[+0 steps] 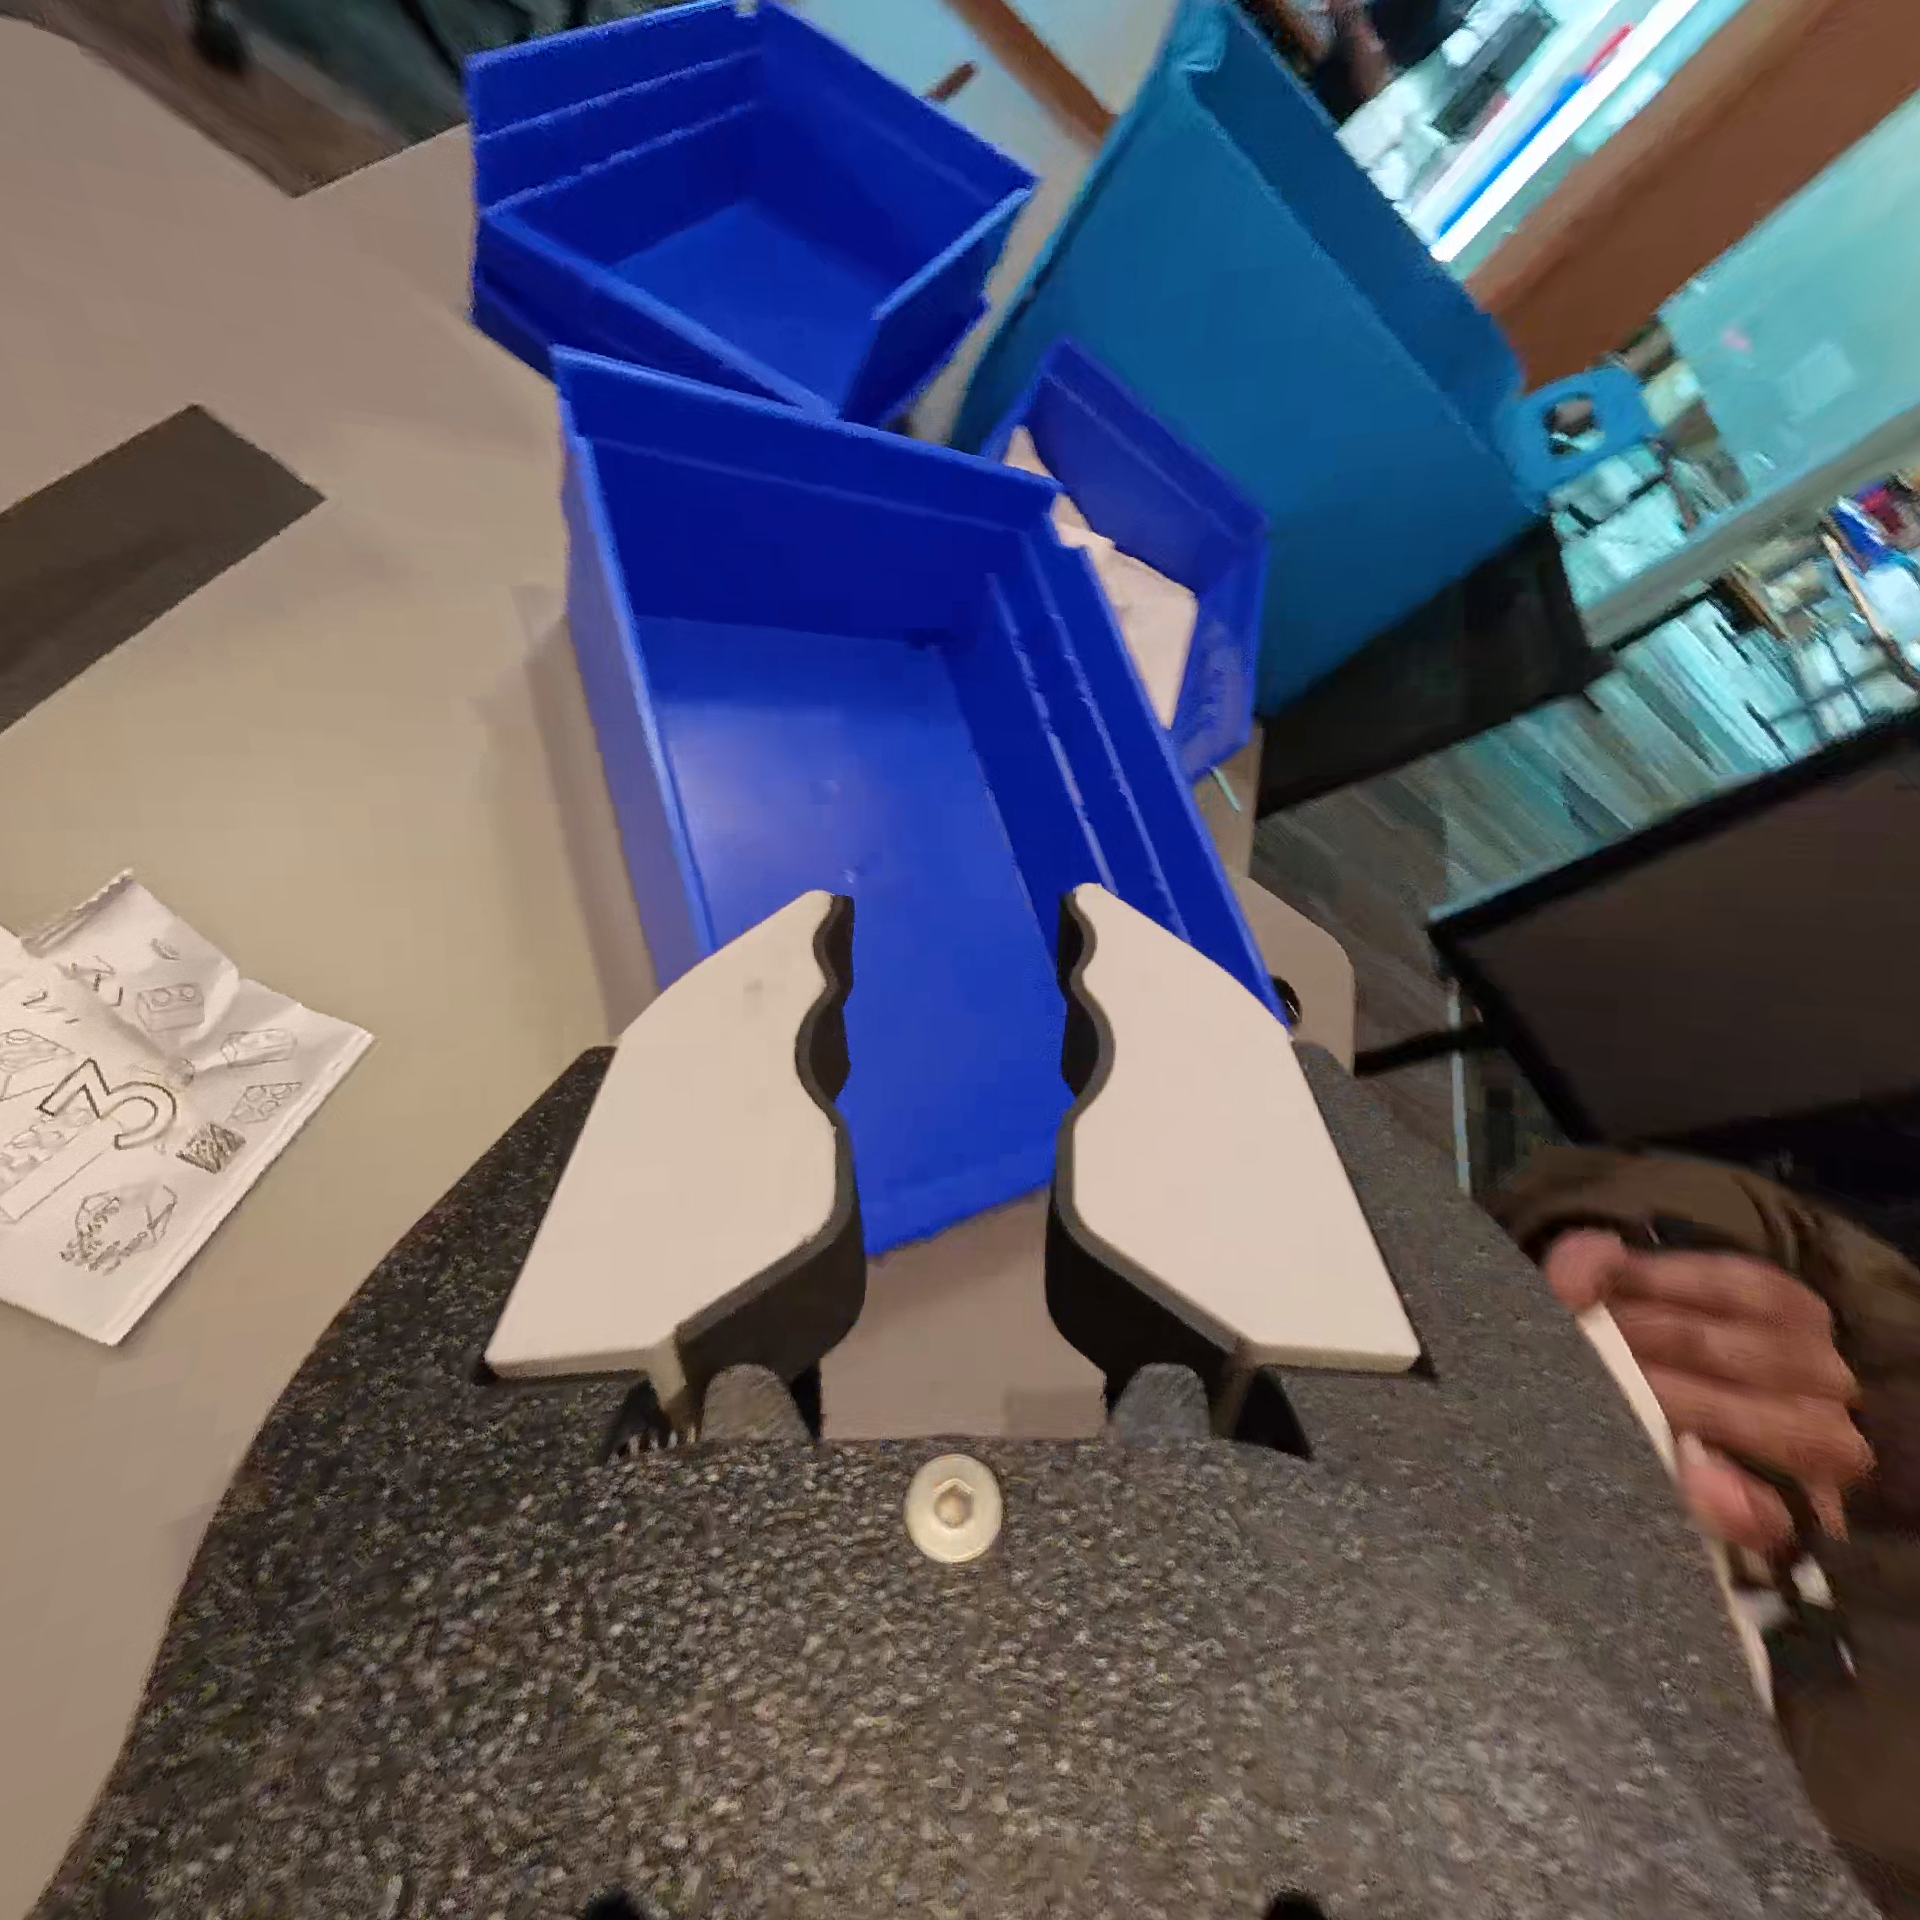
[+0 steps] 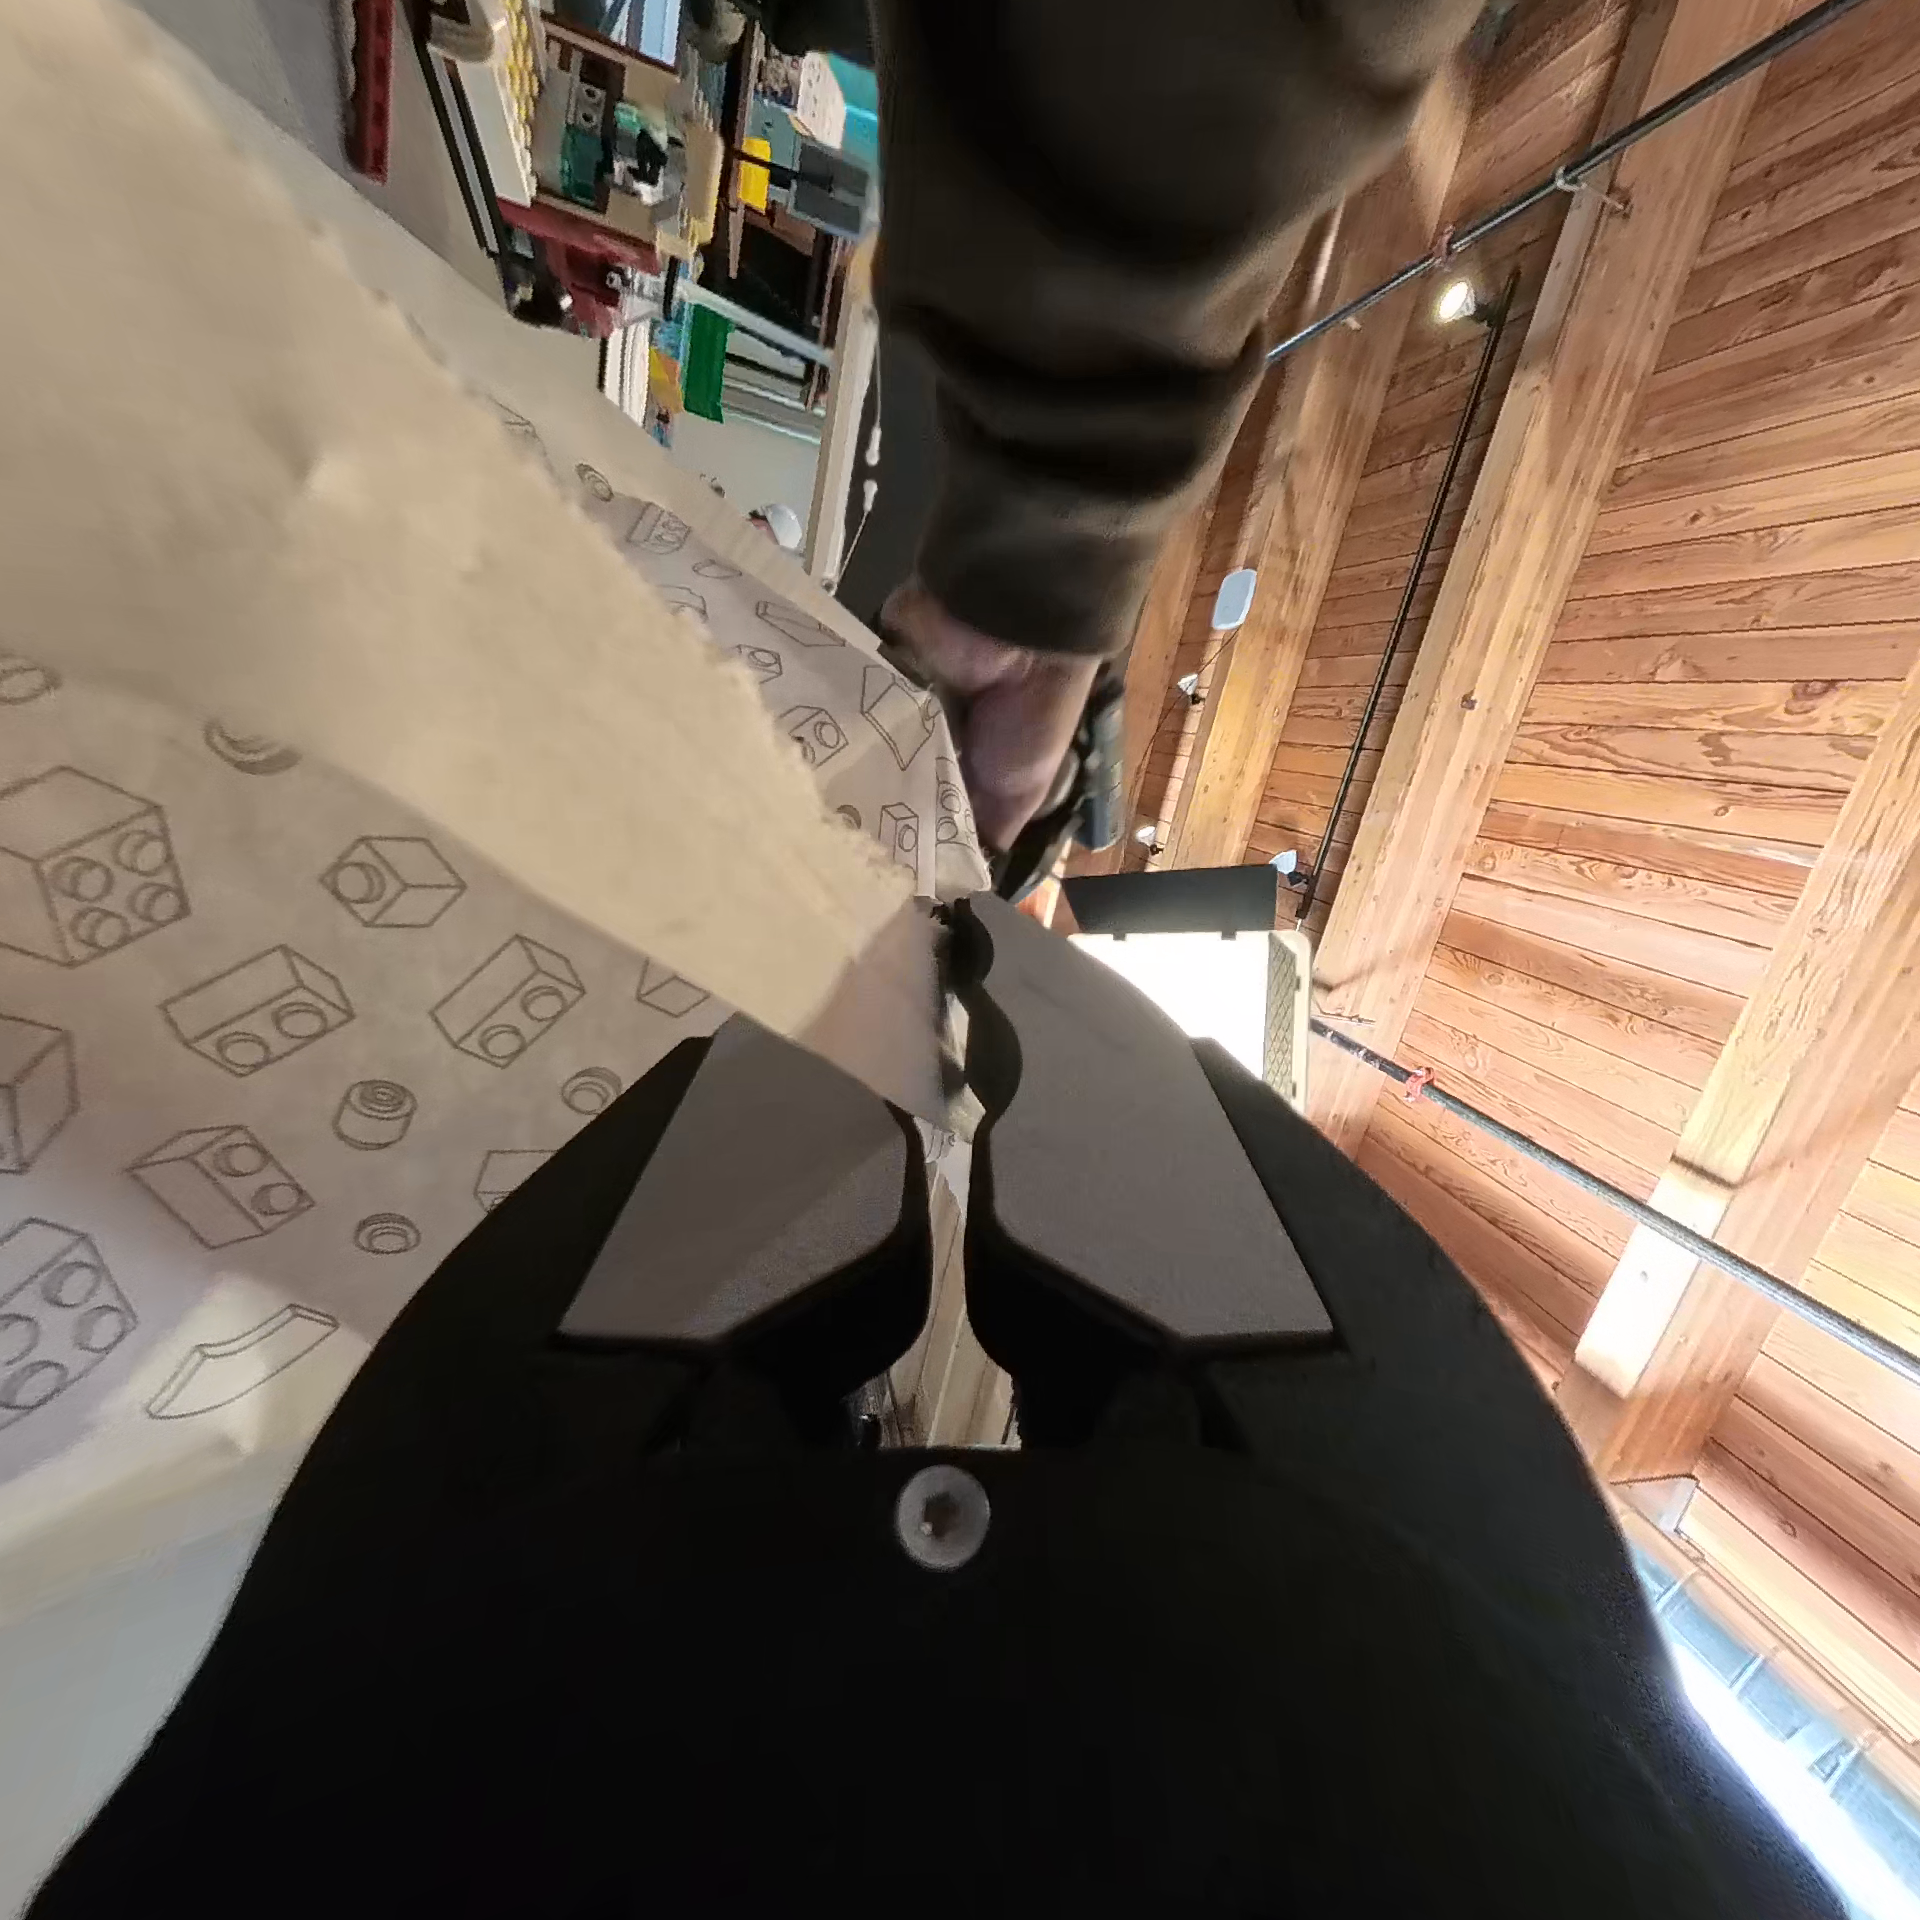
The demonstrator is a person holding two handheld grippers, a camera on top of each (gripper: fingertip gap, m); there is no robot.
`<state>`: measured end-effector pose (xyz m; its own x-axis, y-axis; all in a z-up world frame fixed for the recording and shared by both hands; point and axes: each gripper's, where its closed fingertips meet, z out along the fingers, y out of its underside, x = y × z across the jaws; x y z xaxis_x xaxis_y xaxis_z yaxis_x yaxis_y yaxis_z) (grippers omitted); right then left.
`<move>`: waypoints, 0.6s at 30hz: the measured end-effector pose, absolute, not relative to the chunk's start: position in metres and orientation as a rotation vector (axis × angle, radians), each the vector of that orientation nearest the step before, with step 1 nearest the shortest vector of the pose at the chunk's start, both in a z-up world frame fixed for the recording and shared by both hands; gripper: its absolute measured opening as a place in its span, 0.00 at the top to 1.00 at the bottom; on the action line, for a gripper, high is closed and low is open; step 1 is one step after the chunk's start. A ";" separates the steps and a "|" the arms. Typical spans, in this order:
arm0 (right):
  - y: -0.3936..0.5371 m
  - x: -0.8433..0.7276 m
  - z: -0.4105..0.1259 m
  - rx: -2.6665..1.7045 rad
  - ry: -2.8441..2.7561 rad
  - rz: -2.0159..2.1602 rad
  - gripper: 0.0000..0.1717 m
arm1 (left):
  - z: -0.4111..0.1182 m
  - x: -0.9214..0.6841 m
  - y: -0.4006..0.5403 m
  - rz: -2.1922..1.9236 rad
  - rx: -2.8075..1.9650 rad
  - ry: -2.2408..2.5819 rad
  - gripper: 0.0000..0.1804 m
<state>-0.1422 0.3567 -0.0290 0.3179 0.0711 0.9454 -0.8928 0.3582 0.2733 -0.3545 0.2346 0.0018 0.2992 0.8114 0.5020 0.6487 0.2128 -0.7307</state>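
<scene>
Two grippers in use. Left gripper [image 1: 956, 925] tilted over blue bin [image 1: 831, 748] at frame centre, fingers apart, nothing between them. Right gripper [image 2: 961, 935] points upward toward wooden ceiling [image 2: 1558, 727], fingers clamped on paper bag [image 2: 312, 779] filling left of frame.

3 blue bins [image 1: 831, 748], 2 paper bags [image 1: 135, 1101].

Soft, even light is falling across the desk [image 1: 312, 727]; motion blur is smearing the backgrounds, wide-angle distortion is bending the edges, and a ceiling spotlight [image 2: 1452, 301] is glaring.
</scene>
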 end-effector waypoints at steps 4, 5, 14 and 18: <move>0.350 -0.132 -0.021 1.010 -1.012 0.823 1.00 | 0.014 -0.252 0.242 0.096 -1.606 -1.171 0.78; 0.348 -0.127 -0.020 1.018 -1.001 0.831 1.00 | 0.011 -0.225 0.240 0.088 -1.626 -1.143 0.76; 0.305 -0.070 -0.008 1.118 -0.883 0.955 1.00 | -0.043 -0.057 0.200 0.105 -1.517 -1.115 0.65; 0.281 -0.043 -0.008 1.168 -0.842 0.996 1.00 | -0.055 -0.024 0.196 0.091 -1.422 -1.090 0.64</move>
